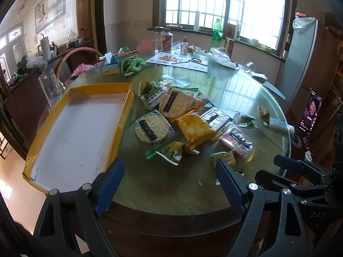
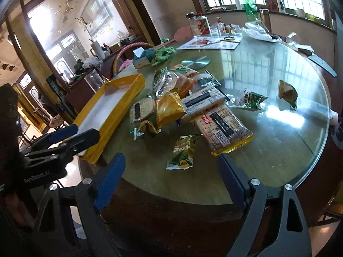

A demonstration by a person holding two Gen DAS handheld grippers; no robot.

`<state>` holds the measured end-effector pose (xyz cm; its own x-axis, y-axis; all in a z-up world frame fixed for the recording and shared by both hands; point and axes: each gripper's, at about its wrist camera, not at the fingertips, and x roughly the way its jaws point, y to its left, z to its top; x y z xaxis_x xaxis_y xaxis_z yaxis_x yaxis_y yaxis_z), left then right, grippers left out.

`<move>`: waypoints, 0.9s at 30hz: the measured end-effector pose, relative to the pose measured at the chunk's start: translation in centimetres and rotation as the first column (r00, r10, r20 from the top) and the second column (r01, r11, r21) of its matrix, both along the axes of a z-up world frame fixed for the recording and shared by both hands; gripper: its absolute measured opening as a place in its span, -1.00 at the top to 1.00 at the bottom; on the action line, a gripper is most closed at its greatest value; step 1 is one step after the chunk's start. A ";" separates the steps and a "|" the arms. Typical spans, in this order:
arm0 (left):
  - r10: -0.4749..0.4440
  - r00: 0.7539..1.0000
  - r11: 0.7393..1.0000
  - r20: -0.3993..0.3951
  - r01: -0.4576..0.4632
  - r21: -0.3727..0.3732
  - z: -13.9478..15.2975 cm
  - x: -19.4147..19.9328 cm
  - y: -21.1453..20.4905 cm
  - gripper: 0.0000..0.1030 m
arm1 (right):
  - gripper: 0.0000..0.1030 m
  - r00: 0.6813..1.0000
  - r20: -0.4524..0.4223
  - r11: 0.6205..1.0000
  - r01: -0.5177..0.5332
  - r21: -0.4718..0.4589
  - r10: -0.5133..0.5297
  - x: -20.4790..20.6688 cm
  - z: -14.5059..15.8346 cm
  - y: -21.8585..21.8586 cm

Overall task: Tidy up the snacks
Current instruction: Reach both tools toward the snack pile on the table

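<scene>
A pile of snack packets lies mid-table: round cracker packs (image 1: 151, 126), a yellow bag (image 1: 196, 127) (image 2: 169, 107), a long cracker pack (image 2: 223, 128) and small green packets (image 1: 171, 153) (image 2: 183, 151). A shallow yellow-edged tray (image 1: 75, 128) (image 2: 113, 105) with a white floor sits empty at the left. My left gripper (image 1: 170, 171) hangs open above the table's near edge, nothing between its blue fingers. My right gripper (image 2: 171, 169) is open too, just short of a green packet. Each view shows the other gripper at its side edge.
The round glass-topped table (image 2: 278, 139) carries bottles (image 1: 166, 39), a tissue box (image 1: 110, 66), a green cloth (image 1: 134, 65), a flyer and a plastic bag at the back. Two stray packets (image 2: 288, 94) lie right. A glass (image 1: 49, 90) stands behind the tray. A phone (image 1: 310, 112) stands right.
</scene>
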<state>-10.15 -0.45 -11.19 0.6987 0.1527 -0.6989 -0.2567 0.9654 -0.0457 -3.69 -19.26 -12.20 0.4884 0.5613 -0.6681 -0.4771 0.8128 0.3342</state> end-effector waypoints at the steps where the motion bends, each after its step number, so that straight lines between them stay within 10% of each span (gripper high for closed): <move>1: 0.001 1.000 1.000 -0.006 -0.001 -0.007 -0.2 0.1 0.2 -0.68 | -0.67 1.000 -0.009 1.000 -0.003 -0.003 0.003 0.3 -0.3 0.2; 17: -0.108 0.987 0.994 -0.119 0.110 0.005 -4.1 6.3 1.7 -0.64 | -0.50 0.993 -0.116 1.000 -0.016 -0.016 0.014 4.4 -2.6 0.8; 27: -0.211 0.956 0.975 -0.205 0.221 0.024 -6.9 8.6 0.2 -0.07 | -0.50 0.990 -0.126 0.997 0.064 -0.043 -0.069 7.7 -3.3 -1.0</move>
<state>-1.54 -0.29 -18.09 0.5653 0.0490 -0.8234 -0.0409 0.9987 0.0314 3.98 -20.28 -15.49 0.4330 0.5031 -0.7479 -0.3774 0.8547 0.3564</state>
